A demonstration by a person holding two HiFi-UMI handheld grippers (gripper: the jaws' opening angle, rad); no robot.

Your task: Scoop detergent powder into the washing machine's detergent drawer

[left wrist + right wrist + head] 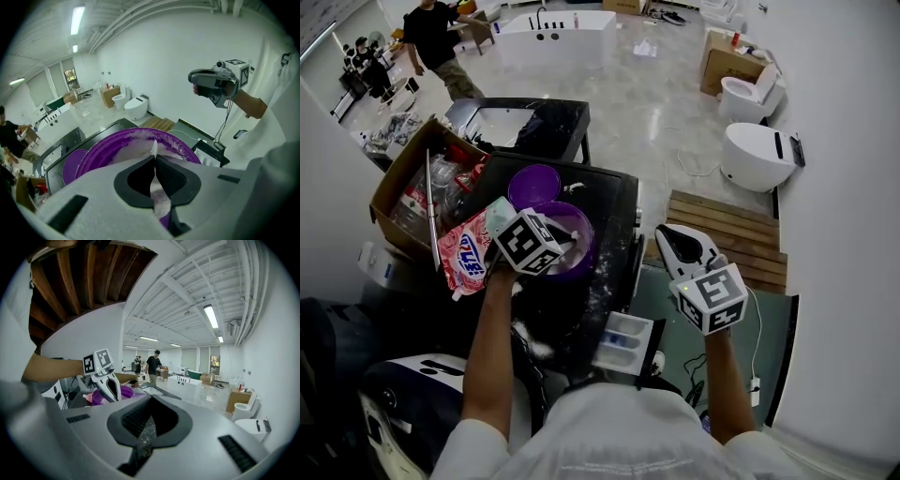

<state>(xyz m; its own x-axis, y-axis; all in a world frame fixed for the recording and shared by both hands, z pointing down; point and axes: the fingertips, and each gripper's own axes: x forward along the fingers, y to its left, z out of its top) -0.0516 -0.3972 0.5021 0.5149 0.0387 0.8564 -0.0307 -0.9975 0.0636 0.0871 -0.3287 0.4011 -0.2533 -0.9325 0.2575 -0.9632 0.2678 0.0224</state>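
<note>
Washing machine [609, 187] top serves as tabletop for the purple bowl [589, 246] of detergent powder [124, 147]. Its detergent drawer [623, 342] is pulled out; fill unclear. Left gripper [154, 160] jaws clench a thin white scoop handle [154, 147] in the bowl. Right gripper [149, 418] jaws are clenched, empty, well aside. Scooping looks begun, delivery left.

A bare hall like a bathroom-fixture showroom: toilets [757, 155], a white bathtub [555, 37], cardboard boxes [727, 58]; strip lights [210, 316], exposed ceiling pipes [246, 291].
</note>
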